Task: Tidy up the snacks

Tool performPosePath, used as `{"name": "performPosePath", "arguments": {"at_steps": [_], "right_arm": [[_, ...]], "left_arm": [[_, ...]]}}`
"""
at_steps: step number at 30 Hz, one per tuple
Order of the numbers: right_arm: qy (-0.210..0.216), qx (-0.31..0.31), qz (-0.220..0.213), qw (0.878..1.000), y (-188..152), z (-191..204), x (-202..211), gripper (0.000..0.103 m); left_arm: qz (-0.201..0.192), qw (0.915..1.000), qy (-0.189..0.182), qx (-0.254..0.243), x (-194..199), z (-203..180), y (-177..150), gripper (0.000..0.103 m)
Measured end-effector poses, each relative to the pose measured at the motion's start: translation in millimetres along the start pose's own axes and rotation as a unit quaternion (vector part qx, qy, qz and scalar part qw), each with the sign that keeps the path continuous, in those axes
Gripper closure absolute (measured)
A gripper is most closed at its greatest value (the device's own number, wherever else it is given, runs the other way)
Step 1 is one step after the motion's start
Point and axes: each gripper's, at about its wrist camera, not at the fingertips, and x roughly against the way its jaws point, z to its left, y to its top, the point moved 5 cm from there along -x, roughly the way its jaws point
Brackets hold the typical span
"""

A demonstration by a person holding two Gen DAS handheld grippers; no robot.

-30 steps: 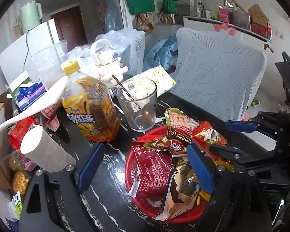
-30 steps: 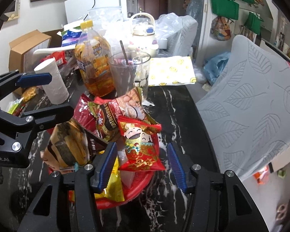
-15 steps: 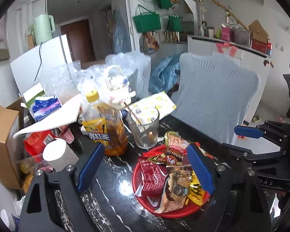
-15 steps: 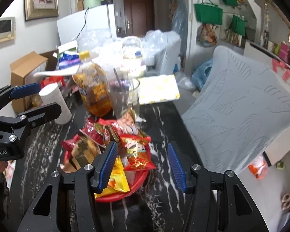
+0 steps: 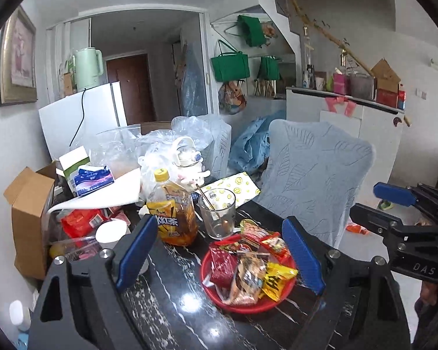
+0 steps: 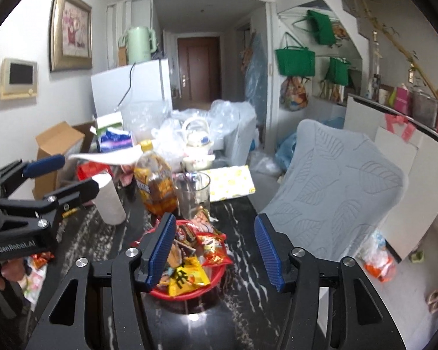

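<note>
One round red plastic basket of several crinkly snack packets sits at lower centre on the black marbled bench, both the left claw and right claw spread empty.

Red basket, black marbled table

Shiny wrappers and plastic on a polished dark table

The table is glossy black stone-look with white veins and mirrors a lamp; the basket on it is shiny red plastic, heaped with crinkled, glossy foil snack packets. The bottle is clear plastic with a glossy printed label, the glass clear and smooth with a thin metal spoon inside. The paper roll looks soft and matt, the box plain brown cardboard, the chair cover matt cloth with an embossed leaf pattern. Both the left gripper and right gripper are matt black with ribbed blue pads.
</note>
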Motion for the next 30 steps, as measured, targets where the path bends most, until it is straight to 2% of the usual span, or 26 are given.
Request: {"name": "performPosePath", "arguments": {"at_steps": [3,5,10,12,15,19,23,30], "right_arm": [[-0.014,-0.001,-0.021,1.0,-3.3,4.6,22.1,0.033],[-0.017,-0.002,-0.024,1.0,-7.9,6.3,31.3,0.033],[-0.034,-0.006,-0.027,0.999,-29.7,11.7,50.3,0.02],[-0.044,-0.017,-0.022,0.999,-40.3,11.2,53.1,0.02],[-0.033,-0.021,-0.008,0.999,-60.8,17.0,54.3,0.02],[-0.039,-0.033,0.003,0.999,-87.2,18.2,60.4,0.02],[-0.051,-0.032,0.032,0.998,-113.5,18.7,57.0,0.02],[-0.035,-0.045,0.069,0.996,-143.5,21.6,48.6,0.02]], "left_arm": [[0.0,1.0,0.0,0.006,14.8,-0.8,-8.1,0.016],[0.0,1.0,0.0,0.01,23.0,-1.9,-17.0,0.016],[0.01,0.9997,-0.012,0.021,33.6,-6.5,-42.8,0.015],[0.018,0.9993,-0.014,0.028,34.7,-8.3,-54.2,0.015],[0.033,0.9981,-0.021,0.049,35.0,-9.0,-76.9,0.015],[0.047,0.9969,-0.011,0.063,34.1,-9.2,-106.5,0.015],[0.062,0.9963,-0.005,0.06,31.6,-11.0,-123.3,0.015],[0.07,0.9957,-0.011,0.06,35.4,-18.0,-138.1,0.015]]}}
